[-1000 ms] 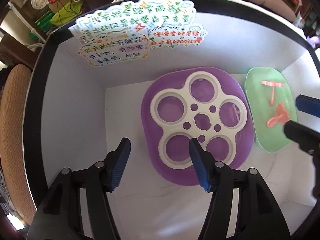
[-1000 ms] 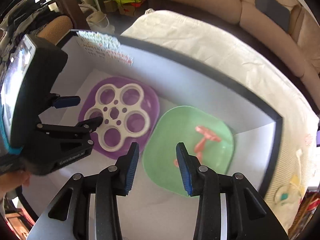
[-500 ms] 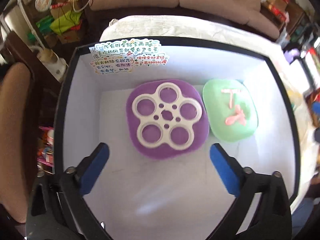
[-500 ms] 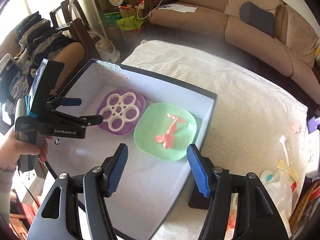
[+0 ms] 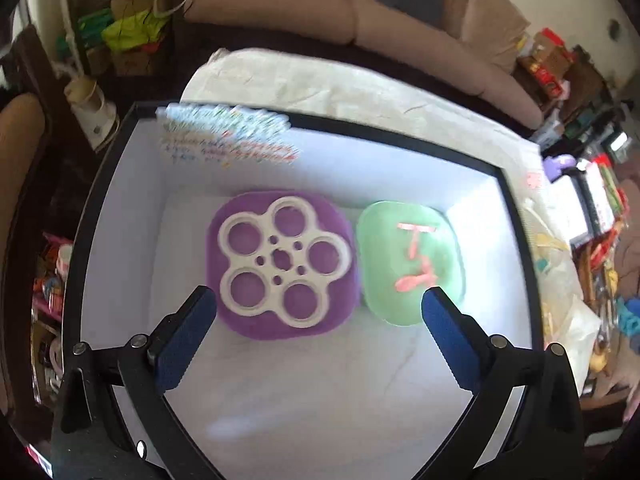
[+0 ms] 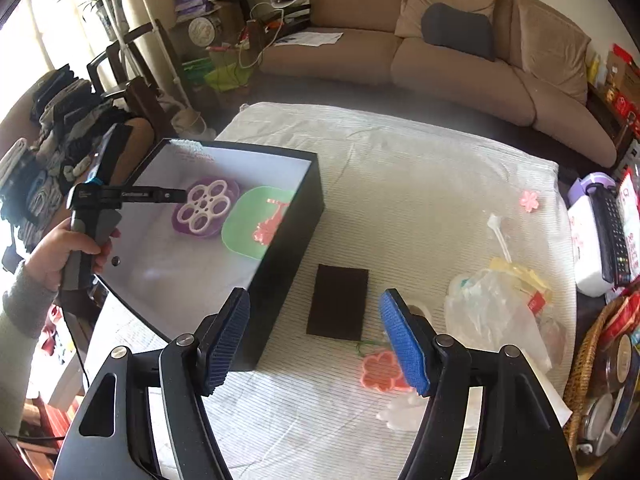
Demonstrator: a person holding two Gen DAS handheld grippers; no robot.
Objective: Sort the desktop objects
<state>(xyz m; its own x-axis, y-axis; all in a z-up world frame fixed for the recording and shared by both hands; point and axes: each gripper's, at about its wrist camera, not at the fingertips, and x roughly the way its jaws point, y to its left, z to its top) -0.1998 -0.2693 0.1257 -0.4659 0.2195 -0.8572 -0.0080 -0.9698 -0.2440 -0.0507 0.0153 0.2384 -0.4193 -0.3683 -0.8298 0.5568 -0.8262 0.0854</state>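
Left gripper (image 5: 318, 310): released, jaws wide, nothing held; I have it poised above the black box (image 6: 298, 216), over the box floor in front of the two plates.
Right gripper (image 6: 314, 334): released, empty; I have it outside the box, above the bedspread (image 6: 400, 184).
Sorted so far, by my reading: white flower-shaped ring (image 5: 282, 262) on the purple plate (image 5: 338, 220); pink pieces (image 5: 416, 254) on the green plate (image 5: 370, 232). The plates sit just beside each other.
Loose items: coral flower cutout (image 6: 380, 370), partly behind my right finger; small pink flower (image 6: 530, 200) farther off; dark rectangular pad (image 6: 338, 302).
Risks: the coral flower lies flat on ribbed cloth, so I may pinch fabric or slide over it. The plastic bag (image 6: 492, 308) nearby could snag. Carrying back, the box's tall near wall may clip the load.
Room: box interior is tight at the plates, open in front; bedspread is open between pad and bag.
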